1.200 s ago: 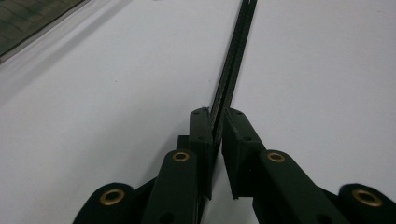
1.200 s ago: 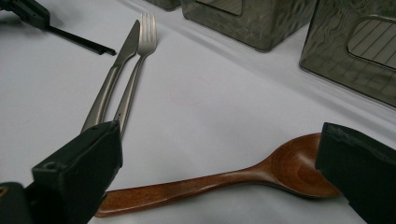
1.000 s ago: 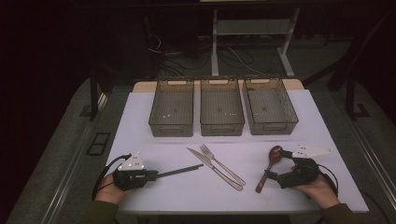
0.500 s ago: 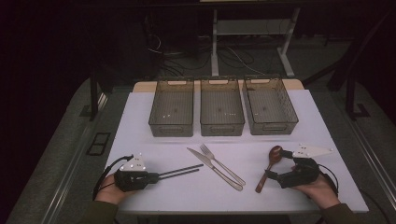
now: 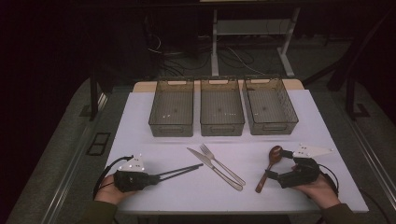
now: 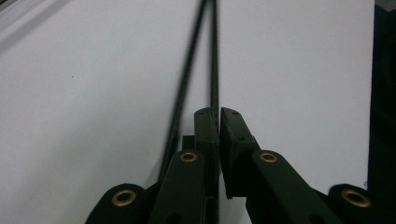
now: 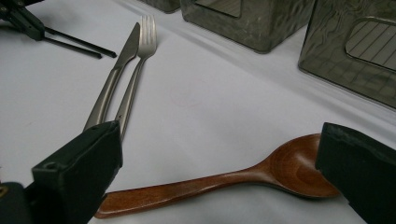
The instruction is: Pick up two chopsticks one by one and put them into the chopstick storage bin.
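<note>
My left gripper (image 5: 156, 176) (image 6: 218, 113) lies at the table's front left, shut on a pair of black chopsticks (image 5: 183, 170) (image 6: 213, 56). One stick runs between the jaws and the other slants off to its left. The sticks fan toward the table's middle. At the front right, my right gripper (image 5: 279, 166) (image 7: 215, 140) is open, one jaw on each side of a brown wooden spoon (image 5: 266, 171) (image 7: 224, 179) that lies flat, bowl toward the bins. A steel knife (image 5: 212, 168) (image 7: 112, 79) and fork (image 5: 225, 169) (image 7: 136, 77) lie side by side between the two grippers.
Three see-through grey bins (image 5: 172, 112) (image 5: 222, 112) (image 5: 270, 112) stand in a row at the back of the white table (image 5: 140, 126). The left gripper and chopstick tips (image 7: 74, 44) appear far off in the right gripper view. The floor beyond is dark, with cables.
The chopsticks in my left gripper have splayed from one line into two and swung slightly. The right gripper and the spoon have stayed put.
</note>
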The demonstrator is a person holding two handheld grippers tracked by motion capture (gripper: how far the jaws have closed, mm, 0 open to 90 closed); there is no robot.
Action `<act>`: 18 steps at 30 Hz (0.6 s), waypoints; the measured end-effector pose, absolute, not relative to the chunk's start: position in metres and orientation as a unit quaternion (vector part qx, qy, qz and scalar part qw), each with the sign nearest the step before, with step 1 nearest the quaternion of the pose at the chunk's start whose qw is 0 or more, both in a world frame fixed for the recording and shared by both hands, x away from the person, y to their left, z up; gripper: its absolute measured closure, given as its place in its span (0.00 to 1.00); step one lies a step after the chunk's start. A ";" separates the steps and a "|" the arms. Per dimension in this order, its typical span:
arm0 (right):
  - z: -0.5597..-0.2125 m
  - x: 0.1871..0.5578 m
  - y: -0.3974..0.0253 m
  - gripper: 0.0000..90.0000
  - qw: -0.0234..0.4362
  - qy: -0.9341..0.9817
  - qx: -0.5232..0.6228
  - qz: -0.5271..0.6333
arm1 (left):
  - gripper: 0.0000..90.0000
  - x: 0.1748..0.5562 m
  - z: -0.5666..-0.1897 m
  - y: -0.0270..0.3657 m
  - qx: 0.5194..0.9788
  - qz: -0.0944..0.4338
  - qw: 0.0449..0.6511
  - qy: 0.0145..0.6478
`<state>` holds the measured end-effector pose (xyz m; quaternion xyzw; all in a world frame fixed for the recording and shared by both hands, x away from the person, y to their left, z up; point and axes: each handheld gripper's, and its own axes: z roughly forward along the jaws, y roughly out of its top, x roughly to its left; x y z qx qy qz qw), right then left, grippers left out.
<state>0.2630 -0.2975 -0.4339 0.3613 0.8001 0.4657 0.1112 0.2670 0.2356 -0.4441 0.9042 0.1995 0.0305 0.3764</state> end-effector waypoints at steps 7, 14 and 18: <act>-0.434 0.263 -0.298 0.00 0.111 0.800 0.362 0.466 | 0.95 0.266 -0.439 0.236 0.902 0.028 0.382 0.200; -0.434 0.263 -0.298 0.00 0.112 0.800 0.362 0.465 | 0.95 0.262 -0.430 0.231 0.896 0.023 0.403 0.185; -0.434 0.263 -0.298 0.00 0.112 0.800 0.361 0.466 | 0.95 0.262 -0.425 0.232 0.888 0.024 0.420 0.187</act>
